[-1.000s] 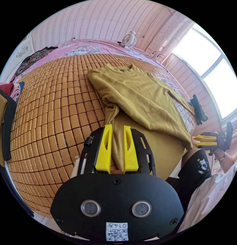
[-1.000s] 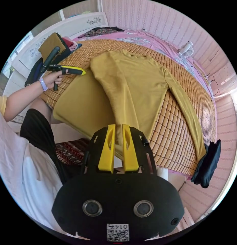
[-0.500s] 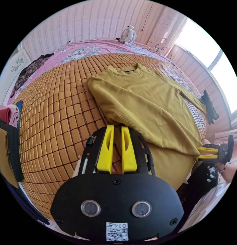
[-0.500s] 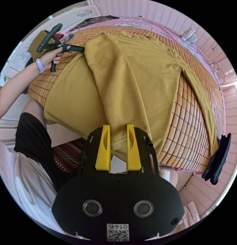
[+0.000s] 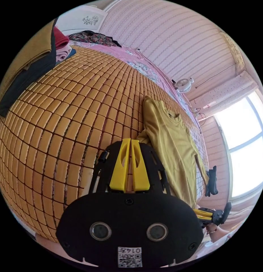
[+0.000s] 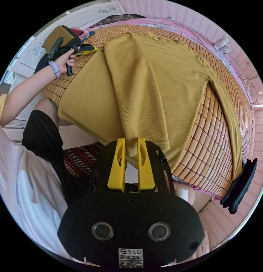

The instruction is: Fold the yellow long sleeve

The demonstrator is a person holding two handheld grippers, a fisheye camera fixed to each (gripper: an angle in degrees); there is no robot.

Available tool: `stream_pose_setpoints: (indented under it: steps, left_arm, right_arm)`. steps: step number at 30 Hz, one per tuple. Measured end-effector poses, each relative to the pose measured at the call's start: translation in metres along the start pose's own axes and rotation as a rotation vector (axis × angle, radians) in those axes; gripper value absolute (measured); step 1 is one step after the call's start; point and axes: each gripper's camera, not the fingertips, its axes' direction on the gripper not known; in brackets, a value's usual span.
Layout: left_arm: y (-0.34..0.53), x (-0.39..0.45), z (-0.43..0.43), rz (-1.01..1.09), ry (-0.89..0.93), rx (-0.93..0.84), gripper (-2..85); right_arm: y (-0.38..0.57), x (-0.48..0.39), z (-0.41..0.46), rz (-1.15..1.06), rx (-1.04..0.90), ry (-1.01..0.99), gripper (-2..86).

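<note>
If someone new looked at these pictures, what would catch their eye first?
The yellow long sleeve lies spread on the woven bamboo mat, one side folded over its middle. The right gripper sits at its hem, while the left gripper hovers by the mat's far edge.

long sleeve [image 6: 154, 82] on mat [image 5: 66, 113], clothes pile [image 5: 29, 65] at far corner

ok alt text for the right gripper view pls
A yellow long sleeve lies on a bamboo mat, one side folded over its front. The right gripper has its jaws slightly apart at the hem, and the left gripper is beside the far fold.
</note>
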Motion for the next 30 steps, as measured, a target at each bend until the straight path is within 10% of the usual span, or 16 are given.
stream_pose_setpoints:
  steps: [30]
  left_arm:
    - [-0.018, 0.032, 0.045, 0.262, 0.009, -0.136, -1.0]
  right_arm:
    - [0.078, 0.130, -0.025, 0.528, 0.209, -0.075, 3.2]
